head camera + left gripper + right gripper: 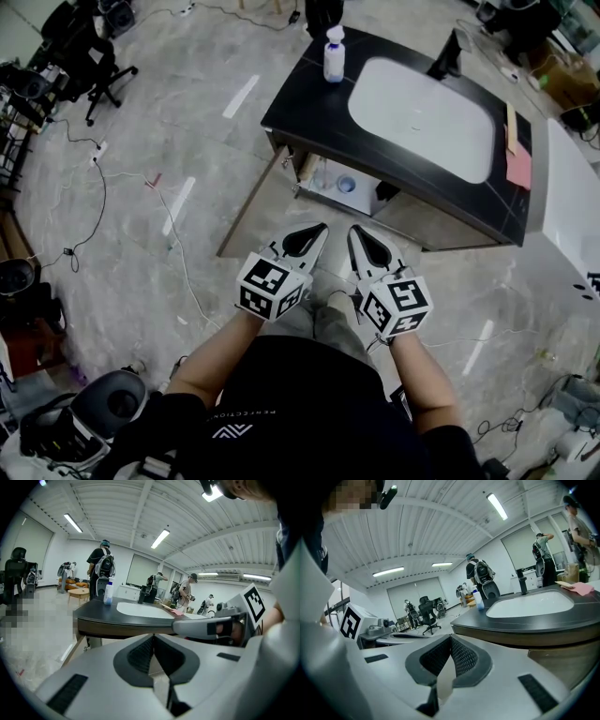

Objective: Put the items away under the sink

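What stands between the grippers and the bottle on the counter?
Nothing visible. The left gripper and right gripper are shut and empty; the bottle stands alone on the counter corner. The cabinet door below is open.

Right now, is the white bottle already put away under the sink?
No, the white bottle stands on top of the black countertop, beside the sink basin.

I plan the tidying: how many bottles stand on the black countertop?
1: a white plastic bottle with a blue label at the black countertop's far left corner, beside the white sink. The open cabinet below may hide others.
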`<control>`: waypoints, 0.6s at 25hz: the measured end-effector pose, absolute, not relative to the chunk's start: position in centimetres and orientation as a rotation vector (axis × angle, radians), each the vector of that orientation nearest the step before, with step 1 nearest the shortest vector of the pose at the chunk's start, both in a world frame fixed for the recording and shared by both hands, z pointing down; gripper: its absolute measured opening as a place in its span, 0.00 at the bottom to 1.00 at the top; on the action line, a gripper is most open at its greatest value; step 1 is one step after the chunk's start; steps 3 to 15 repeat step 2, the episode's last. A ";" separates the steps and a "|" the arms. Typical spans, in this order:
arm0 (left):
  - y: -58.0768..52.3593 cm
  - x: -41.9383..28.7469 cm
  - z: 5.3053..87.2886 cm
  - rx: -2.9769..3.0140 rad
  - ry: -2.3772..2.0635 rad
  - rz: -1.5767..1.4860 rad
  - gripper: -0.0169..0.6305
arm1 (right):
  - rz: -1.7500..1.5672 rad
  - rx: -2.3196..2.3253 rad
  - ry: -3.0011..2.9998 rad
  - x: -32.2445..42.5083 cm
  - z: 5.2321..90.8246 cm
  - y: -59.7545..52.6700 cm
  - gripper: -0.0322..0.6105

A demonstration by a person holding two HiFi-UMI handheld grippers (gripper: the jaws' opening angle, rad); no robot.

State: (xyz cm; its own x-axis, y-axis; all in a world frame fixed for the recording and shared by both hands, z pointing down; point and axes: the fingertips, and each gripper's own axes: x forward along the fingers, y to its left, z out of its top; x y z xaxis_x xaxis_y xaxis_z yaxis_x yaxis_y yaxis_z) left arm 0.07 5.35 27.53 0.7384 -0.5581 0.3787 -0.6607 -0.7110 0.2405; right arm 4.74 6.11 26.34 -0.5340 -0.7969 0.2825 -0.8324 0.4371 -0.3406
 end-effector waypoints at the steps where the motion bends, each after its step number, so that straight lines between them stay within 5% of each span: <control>1: 5.4 0.1 27.6 2.578 -0.938 0.397 0.04 | 0.688 1.475 -2.590 4.8 26.4 6.2 0.10; 15: 5.4 0.1 27.6 2.577 -0.935 0.398 0.04 | 0.690 1.475 -2.586 4.8 26.5 6.2 0.10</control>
